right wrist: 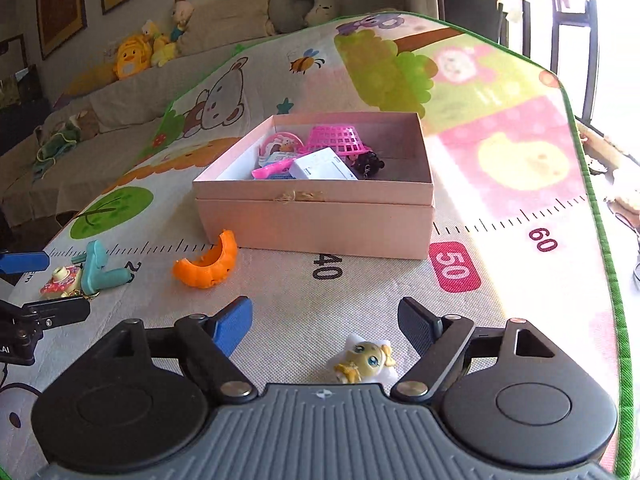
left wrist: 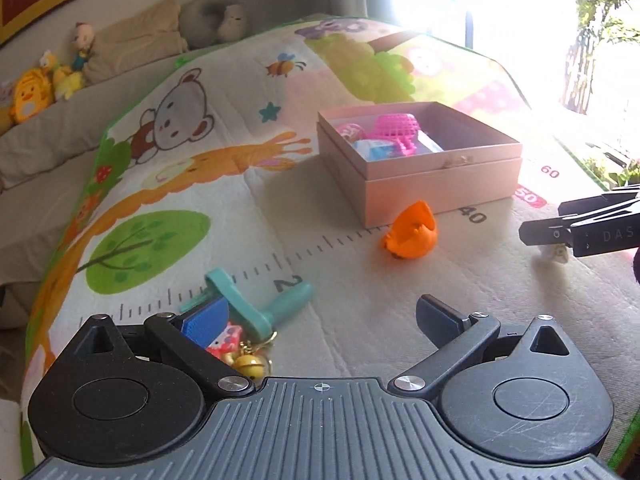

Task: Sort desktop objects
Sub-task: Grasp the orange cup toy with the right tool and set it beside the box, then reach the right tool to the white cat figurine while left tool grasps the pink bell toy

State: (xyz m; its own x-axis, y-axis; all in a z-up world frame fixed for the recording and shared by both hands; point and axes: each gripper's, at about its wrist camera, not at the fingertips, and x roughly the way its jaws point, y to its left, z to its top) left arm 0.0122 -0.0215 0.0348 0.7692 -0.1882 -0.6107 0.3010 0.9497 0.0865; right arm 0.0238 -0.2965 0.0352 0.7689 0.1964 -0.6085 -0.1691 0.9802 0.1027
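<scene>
A pink open box (left wrist: 424,184) (right wrist: 316,220) sits on the play mat and holds a pink basket (right wrist: 338,140), a white case (right wrist: 322,166) and other small toys. An orange toy (left wrist: 412,232) (right wrist: 208,264) lies just in front of it. A teal toy (left wrist: 248,304) (right wrist: 100,272) and a pink keychain with a gold bell (left wrist: 236,344) (right wrist: 60,280) lie by my left gripper (left wrist: 324,316), which is open above them. My right gripper (right wrist: 326,320) is open around a small doll figure (right wrist: 364,360), apart from it.
The cartoon mat (right wrist: 500,160) has a printed ruler and a green edge at the right. A sofa with plush toys (right wrist: 136,56) runs along the back left. Bright window glare (left wrist: 480,20) fills the far right.
</scene>
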